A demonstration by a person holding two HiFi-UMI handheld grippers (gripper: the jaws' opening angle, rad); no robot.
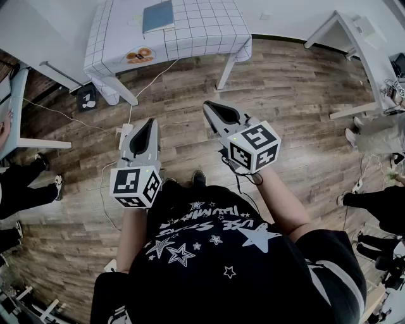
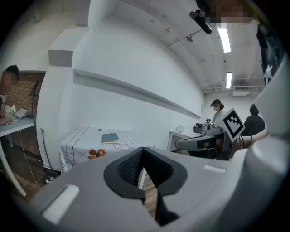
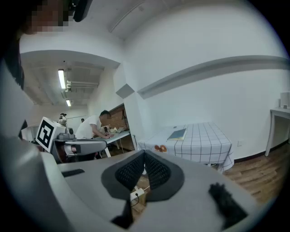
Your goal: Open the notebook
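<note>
A closed blue notebook (image 1: 158,16) lies flat on a table with a white checked cloth (image 1: 190,38), far ahead of both grippers. It also shows in the left gripper view as the notebook (image 2: 110,137) and in the right gripper view as the notebook (image 3: 177,134). My left gripper (image 1: 148,121) hangs over the wooden floor, shut and holding nothing. My right gripper (image 1: 211,105) is beside it, a little further forward, also shut and holding nothing. Both point toward the table, well short of it. The pads (image 2: 136,165) and the pads (image 3: 154,170) meet at the tips.
A power strip (image 1: 124,130) and cables lie on the floor just ahead of the left gripper. A marker card (image 1: 87,99) stands by the table leg. White tables (image 1: 354,38) stand at the right, a desk (image 1: 16,114) at the left. People stand at both sides.
</note>
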